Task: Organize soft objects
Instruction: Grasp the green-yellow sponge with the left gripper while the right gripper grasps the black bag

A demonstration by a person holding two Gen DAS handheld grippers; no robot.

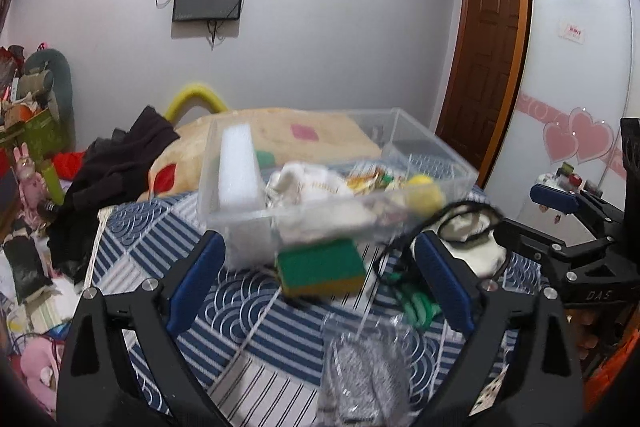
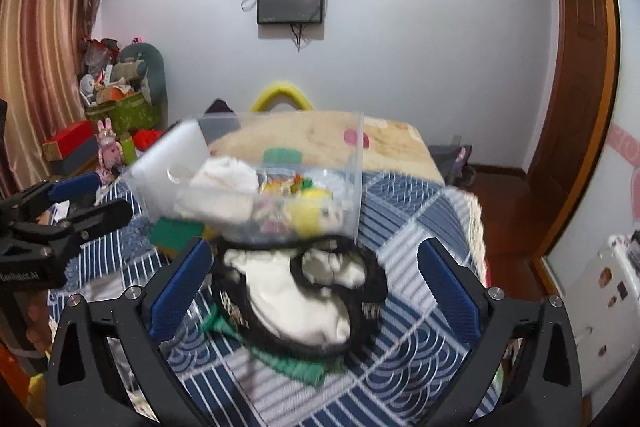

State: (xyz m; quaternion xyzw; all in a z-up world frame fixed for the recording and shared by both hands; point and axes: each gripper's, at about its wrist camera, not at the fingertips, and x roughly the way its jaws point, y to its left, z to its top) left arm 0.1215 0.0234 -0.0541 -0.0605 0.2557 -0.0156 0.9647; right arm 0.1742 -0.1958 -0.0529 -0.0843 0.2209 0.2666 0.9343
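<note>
A clear plastic bin [image 1: 248, 215] [image 2: 352, 163] stands on the blue patterned cloth and holds a white foam block [image 1: 237, 167], white cloth [image 1: 304, 183] [image 2: 224, 175] and a yellow plush [image 1: 425, 193] [image 2: 310, 213]. A green and yellow sponge [image 1: 322, 267] [image 2: 178, 231] lies in front of the bin. My left gripper [image 1: 320, 279] is open around the sponge, just above it. A white cloth item with black trim [image 2: 304, 291] [image 1: 472, 231] lies on a green cloth [image 2: 296, 363]. My right gripper [image 2: 316, 287] is open over it.
A clear bag with a grey item [image 1: 360, 375] lies near the left gripper. A beige blanket [image 1: 280, 131] and dark clothes [image 1: 116, 167] lie behind the bin. Clutter and boxes [image 2: 116, 99] stand at the left. A wooden door [image 2: 576, 87] is at the right.
</note>
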